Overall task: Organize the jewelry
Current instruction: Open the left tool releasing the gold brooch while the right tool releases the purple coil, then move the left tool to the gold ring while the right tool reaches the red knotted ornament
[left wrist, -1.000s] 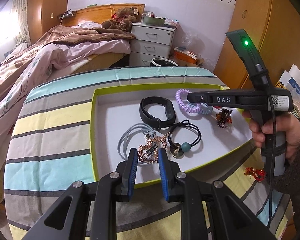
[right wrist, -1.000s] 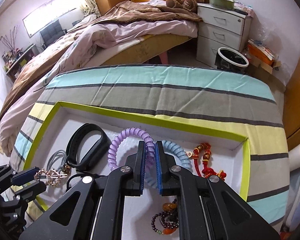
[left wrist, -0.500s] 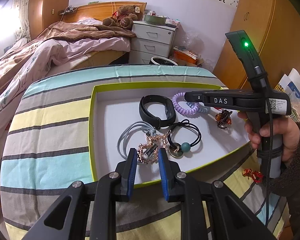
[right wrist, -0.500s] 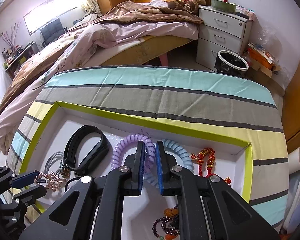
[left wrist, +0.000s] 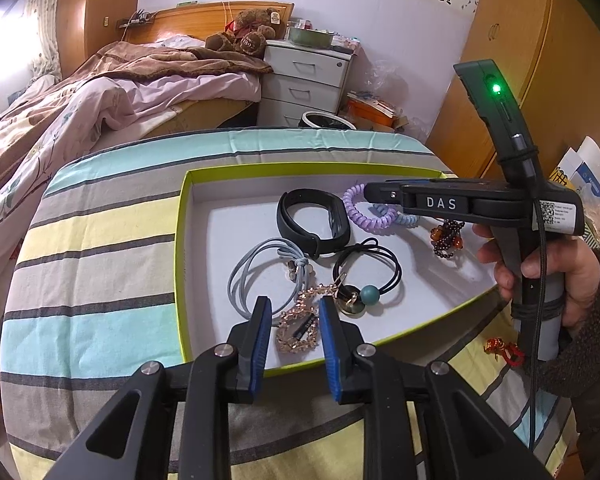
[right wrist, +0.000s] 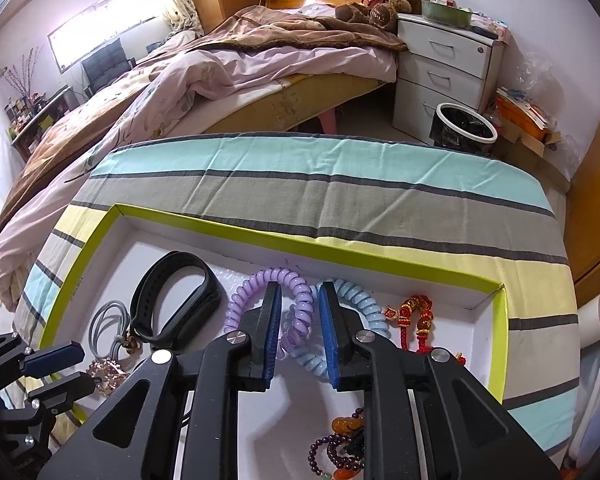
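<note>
my left claw point(left wrist: 292, 330) apart, astride rose-gold bracelet point(left wrist: 298, 326) | my right claw point(right wrist: 299, 334) apart over purple coil point(right wrist: 270, 306) | tray point(left wrist: 182, 240) at 12

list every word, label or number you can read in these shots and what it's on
"DAS": white letters on the side of the right gripper.
White sticker with a QR code on the same gripper's body: print too small to read.
Teddy bear on the bed: lettering on its foot, too blurred to read.

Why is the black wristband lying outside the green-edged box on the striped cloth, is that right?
Not quite. The black wristband lies inside the green-edged box, on its white floor, beside the purple coil. The left wrist view shows it.
</note>
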